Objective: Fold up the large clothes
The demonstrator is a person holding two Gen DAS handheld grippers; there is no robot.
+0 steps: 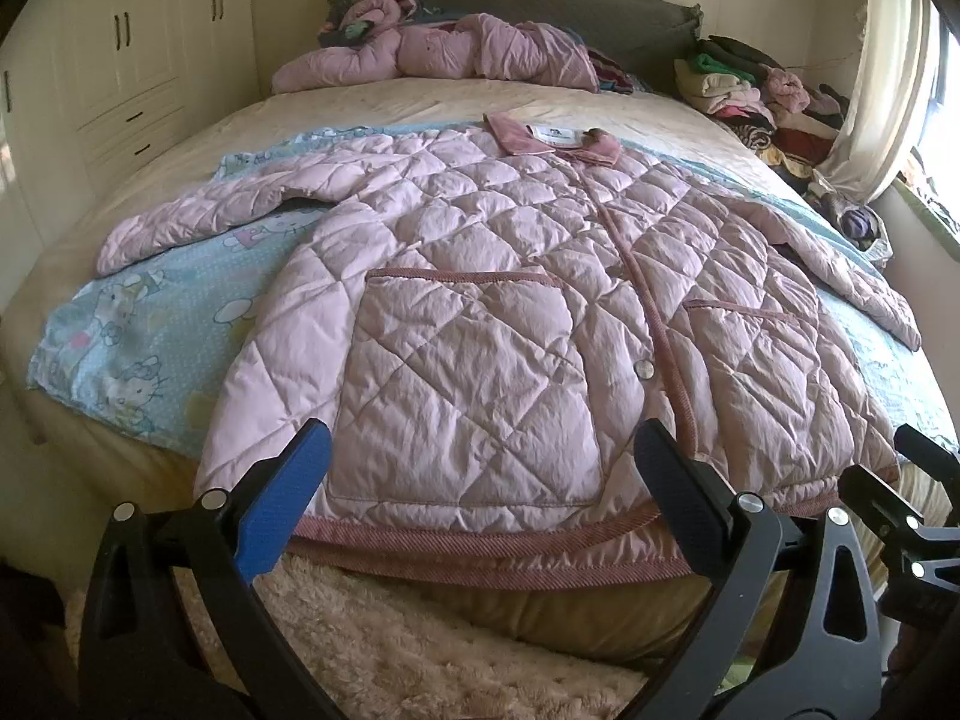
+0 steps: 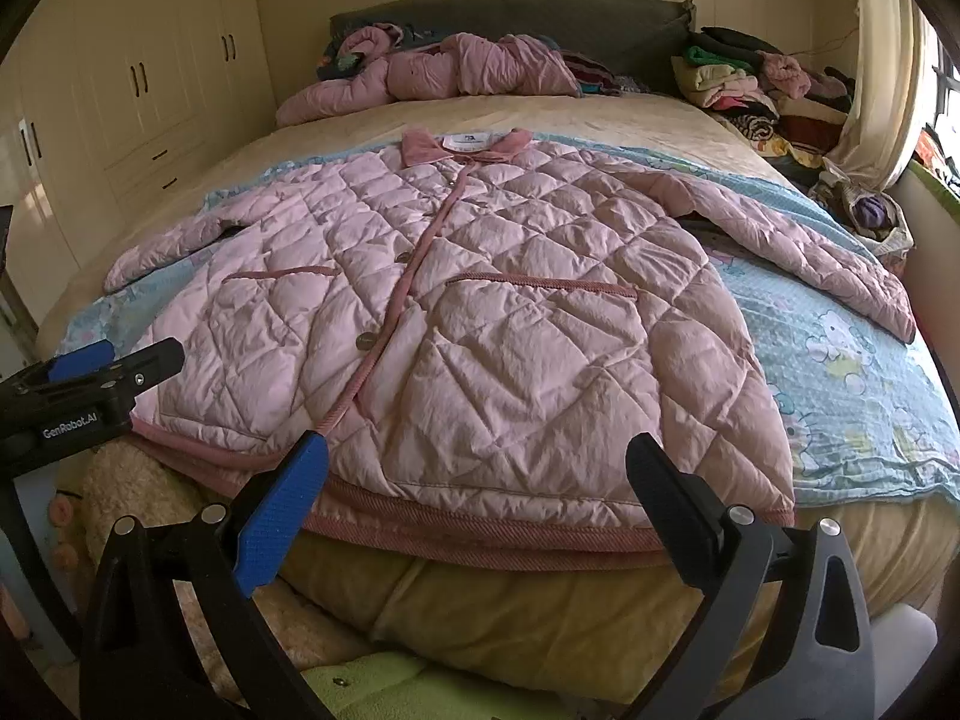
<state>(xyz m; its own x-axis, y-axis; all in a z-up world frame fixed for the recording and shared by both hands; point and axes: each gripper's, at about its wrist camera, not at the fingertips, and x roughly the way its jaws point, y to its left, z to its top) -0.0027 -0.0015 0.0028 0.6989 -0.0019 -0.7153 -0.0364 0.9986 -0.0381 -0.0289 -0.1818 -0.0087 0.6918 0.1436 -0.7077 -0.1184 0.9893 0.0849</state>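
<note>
Lying buttoned and flat along the bed's (image 1: pixel 420 102) foot edge, the pink quilted jacket (image 1: pixel 480 300) is apparently showing no fold; left gripper (image 1: pixel 480 492) and right gripper (image 2: pixel 480 489) are hovering wide, empty.

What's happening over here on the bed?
A person holds two grippers, both open and empty, at the foot of the bed. The left gripper and right gripper hover over the hem of a pink quilted jacket, spread flat and buttoned, sleeves out. Folding has not begun.
</note>
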